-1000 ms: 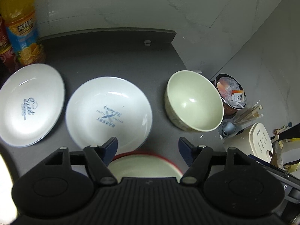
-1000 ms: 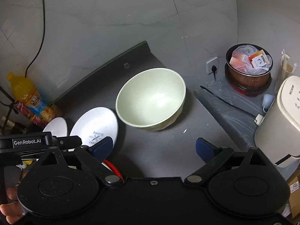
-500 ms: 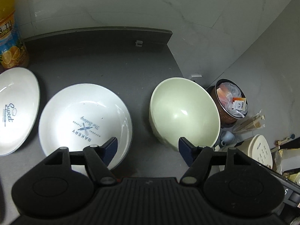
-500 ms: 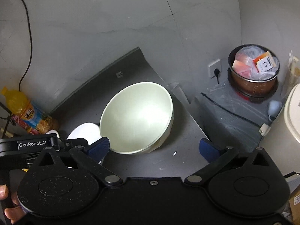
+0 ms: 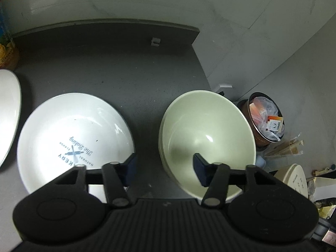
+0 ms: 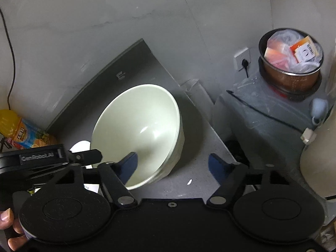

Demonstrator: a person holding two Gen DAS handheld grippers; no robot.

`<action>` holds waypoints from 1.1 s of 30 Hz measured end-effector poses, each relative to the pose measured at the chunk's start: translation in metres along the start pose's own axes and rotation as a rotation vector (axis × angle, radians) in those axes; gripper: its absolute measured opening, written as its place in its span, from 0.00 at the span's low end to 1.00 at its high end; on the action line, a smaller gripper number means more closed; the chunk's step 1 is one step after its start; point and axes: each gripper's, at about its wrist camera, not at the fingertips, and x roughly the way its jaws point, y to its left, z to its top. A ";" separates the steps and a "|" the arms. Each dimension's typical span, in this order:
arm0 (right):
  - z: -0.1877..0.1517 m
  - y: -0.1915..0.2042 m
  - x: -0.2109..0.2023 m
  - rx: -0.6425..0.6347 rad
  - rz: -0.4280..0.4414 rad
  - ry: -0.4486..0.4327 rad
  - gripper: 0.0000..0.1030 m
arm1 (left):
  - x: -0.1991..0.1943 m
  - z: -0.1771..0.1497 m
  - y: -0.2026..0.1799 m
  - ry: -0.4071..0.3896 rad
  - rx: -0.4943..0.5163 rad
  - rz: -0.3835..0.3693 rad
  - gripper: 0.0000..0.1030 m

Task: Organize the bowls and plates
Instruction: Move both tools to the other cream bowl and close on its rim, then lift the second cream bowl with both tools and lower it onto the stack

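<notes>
A pale green bowl (image 5: 208, 140) stands upright on the dark grey counter (image 5: 126, 73), near its right edge. A white plate with blue "The Baking" lettering (image 5: 73, 145) lies to its left, and part of a second white plate (image 5: 8, 113) shows at the far left. My left gripper (image 5: 164, 171) is open: its right finger sits over the bowl's inside, its left finger over the plate's rim. In the right wrist view the same bowl (image 6: 140, 134) fills the middle. My right gripper (image 6: 173, 166) is open, with its left finger inside the bowl and its right finger outside its near wall.
An orange juice bottle (image 6: 23, 132) stands at the back left by the wall. Right of the counter sit a brown pot of packets (image 6: 290, 63), a white appliance (image 5: 294, 180) and a wall socket (image 6: 243, 58). A hand (image 6: 10, 233) holds the other gripper at lower left.
Both grippers have moved forward and to the right toward the green bowl, so each has one finger over its inside. The red-rimmed plate below the left gripper has dropped out of view.
</notes>
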 end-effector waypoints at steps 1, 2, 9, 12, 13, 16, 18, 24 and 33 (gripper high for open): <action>0.001 -0.001 0.004 0.007 -0.001 0.008 0.65 | 0.005 0.002 0.000 0.008 -0.006 0.005 0.45; 0.003 -0.001 0.007 0.012 -0.001 0.015 0.60 | 0.008 0.003 0.000 0.013 -0.010 0.009 0.42; 0.008 -0.003 0.033 0.039 -0.007 0.064 0.44 | 0.035 0.008 0.000 0.055 -0.035 0.038 0.23; 0.009 -0.002 0.042 0.047 -0.009 0.082 0.30 | 0.047 0.009 0.001 0.088 -0.049 0.053 0.13; 0.009 -0.001 0.045 0.043 -0.006 0.088 0.27 | 0.051 0.009 0.001 0.097 -0.048 0.051 0.08; 0.008 0.002 0.044 0.011 -0.027 0.082 0.23 | 0.055 0.009 -0.002 0.106 -0.052 0.053 0.07; 0.007 0.004 0.042 -0.008 -0.034 0.078 0.20 | 0.054 0.010 -0.001 0.109 -0.060 0.052 0.07; 0.006 0.011 0.030 -0.018 -0.034 0.053 0.20 | 0.043 0.011 0.002 0.101 -0.056 0.029 0.07; 0.006 0.027 0.004 -0.029 -0.036 -0.009 0.21 | 0.009 0.018 0.001 0.057 -0.003 -0.013 0.07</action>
